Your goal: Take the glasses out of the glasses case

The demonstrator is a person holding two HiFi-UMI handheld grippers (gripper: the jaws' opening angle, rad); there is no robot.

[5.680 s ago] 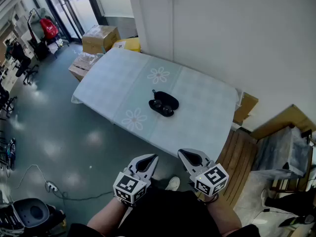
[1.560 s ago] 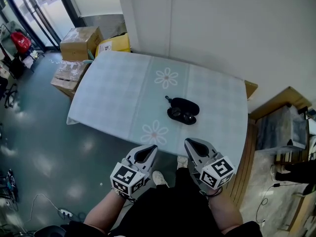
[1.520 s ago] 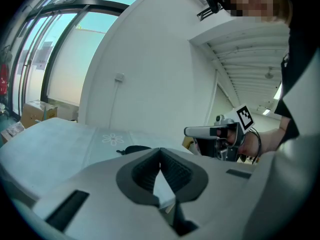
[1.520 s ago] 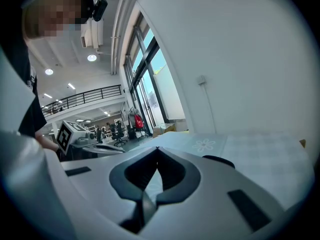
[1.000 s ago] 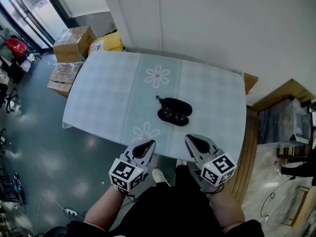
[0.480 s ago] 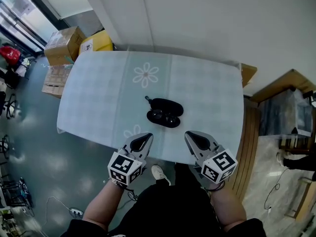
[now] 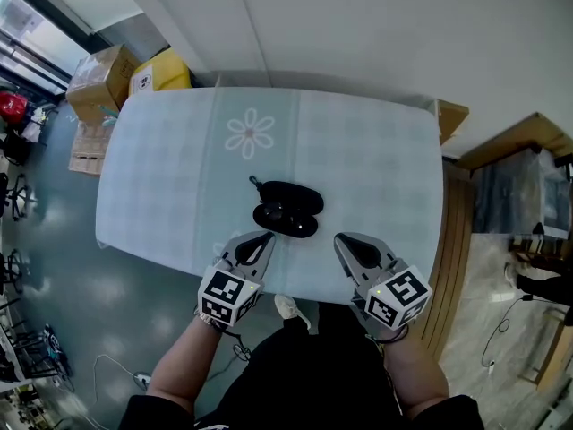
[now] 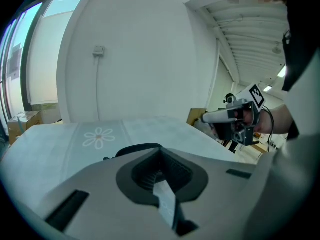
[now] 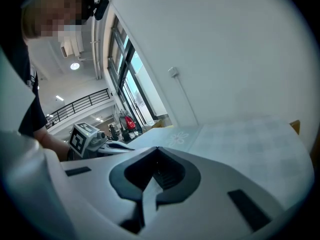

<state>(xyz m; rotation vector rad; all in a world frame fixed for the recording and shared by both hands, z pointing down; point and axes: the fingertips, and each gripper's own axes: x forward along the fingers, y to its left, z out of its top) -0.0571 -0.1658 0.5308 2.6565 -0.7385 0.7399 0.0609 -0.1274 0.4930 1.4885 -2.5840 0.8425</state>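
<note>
The open glasses case [image 7: 286,210] lies mid-surface [image 7: 385,150]. The left tool [image 7: 260,240] at its 7 o'clock and the right tool [image 7: 346,243] at 4 o'clock are both clenched, empty.

no readable text, white label [image 7: 141,84] on yellow box [image 7: 167,67] too small to read

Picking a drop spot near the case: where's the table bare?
Table is bare right of the glasses case, out to the edge; also the far strip along the wall. Crowded at the near edge: left gripper, right gripper beside the case.
</note>
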